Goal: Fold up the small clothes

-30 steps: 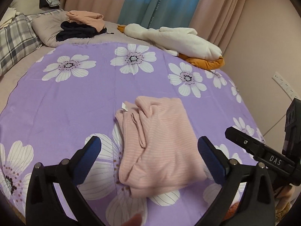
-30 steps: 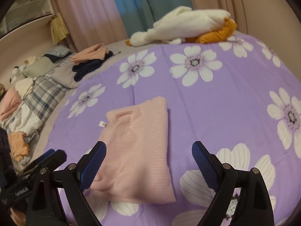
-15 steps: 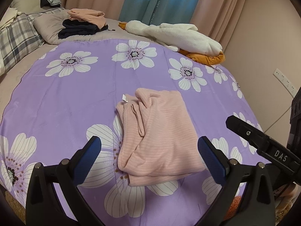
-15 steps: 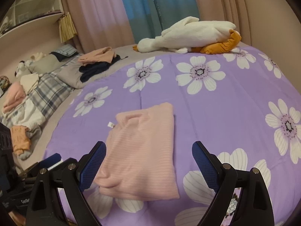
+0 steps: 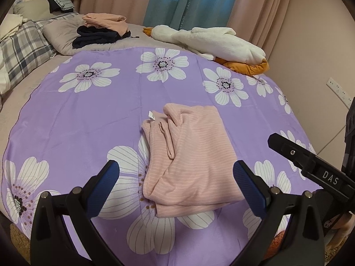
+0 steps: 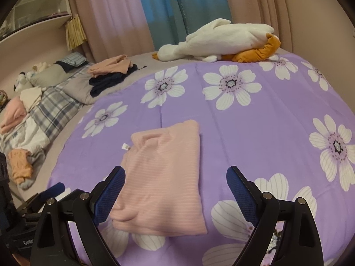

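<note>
A pink striped garment (image 5: pixel 188 155) lies folded into a rough rectangle on the purple flowered sheet (image 5: pixel 88 128), with a small white tag (image 5: pixel 151 114) at its far left corner. It also shows in the right wrist view (image 6: pixel 164 177). My left gripper (image 5: pixel 177 188) is open and empty, held above the garment's near edge. My right gripper (image 6: pixel 175 190) is open and empty, above the garment's near end. The right gripper's black body (image 5: pixel 310 166) shows at the right of the left wrist view.
A white and orange plush goose (image 5: pixel 213 42) lies at the far edge of the bed. Folded pink and dark clothes (image 5: pixel 102 28) sit on a grey pillow. Plaid bedding (image 6: pixel 53 110) and loose clothes (image 6: pixel 20 166) lie to the left. A wall (image 5: pixel 310 55) stands at the right.
Both grippers have pulled back and risen from the garment, so more of the bed shows. The garment has not moved. Both stay open.
</note>
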